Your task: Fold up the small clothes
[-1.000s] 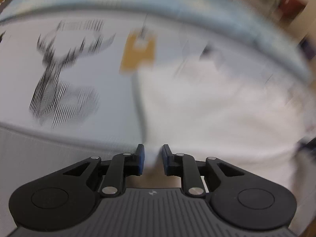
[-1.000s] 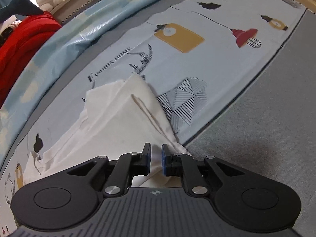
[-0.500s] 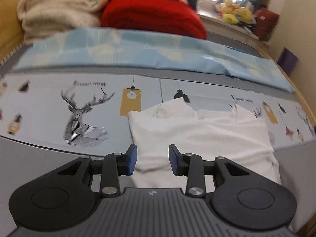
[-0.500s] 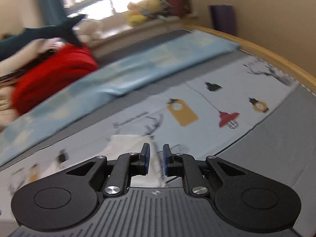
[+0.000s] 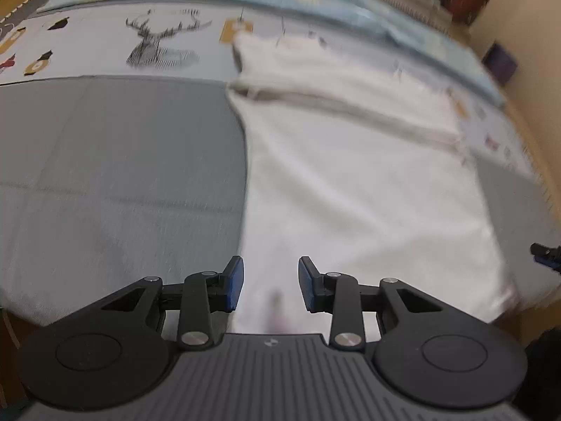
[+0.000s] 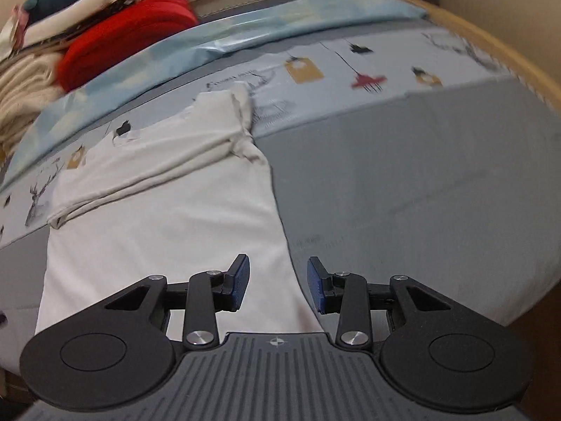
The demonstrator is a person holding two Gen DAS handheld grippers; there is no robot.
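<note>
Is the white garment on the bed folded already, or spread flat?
Partly folded: the white garment has its far part turned back over itself in a layered band, while the near part lies flat on the bed.

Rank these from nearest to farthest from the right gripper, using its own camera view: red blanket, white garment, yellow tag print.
1. White garment, directly below the right gripper.
2. Yellow tag print, ahead on the patterned sheet.
3. Red blanket, far back on the left.
</note>
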